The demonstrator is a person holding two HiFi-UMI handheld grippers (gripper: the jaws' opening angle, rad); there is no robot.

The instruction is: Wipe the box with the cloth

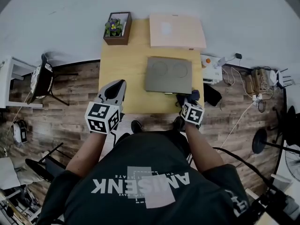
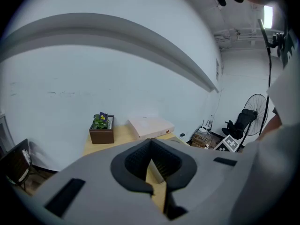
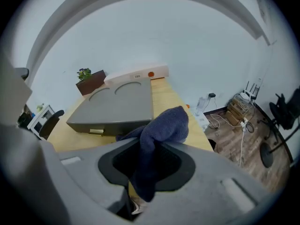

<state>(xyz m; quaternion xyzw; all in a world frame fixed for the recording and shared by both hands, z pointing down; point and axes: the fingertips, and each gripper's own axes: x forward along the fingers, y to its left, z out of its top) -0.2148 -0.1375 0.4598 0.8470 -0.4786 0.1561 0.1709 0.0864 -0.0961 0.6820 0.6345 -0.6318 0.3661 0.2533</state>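
1. Head view. The grey box [image 1: 168, 74] sits on the right half of the tabletop [image 1: 124, 74], close to its near edge, with its long axis parallel to that edge. The right gripper [image 1: 186, 99] is at the near edge by the near right corner, with the dark blue cloth [image 1: 189, 95] at its tip. The box lies just ahead and slightly left. The left gripper [image 1: 116, 90] is at the near left corner, farther from the box. Judgement: the wipe falls to the right gripper. The shirt print is inverted and not reliably legible.
2. Left gripper view. The left gripper [image 2: 157, 196] has its jaws closed to a slit with nothing between them. No readable writing.
3. Right gripper view. The right gripper [image 3: 140, 196] is clamped on the cloth [image 3: 161, 130], which bunches above the jaws. The box [image 3: 119, 104] is directly ahead, latch side facing. A pale box [image 3: 136, 73] behind carries small print, too small to read.
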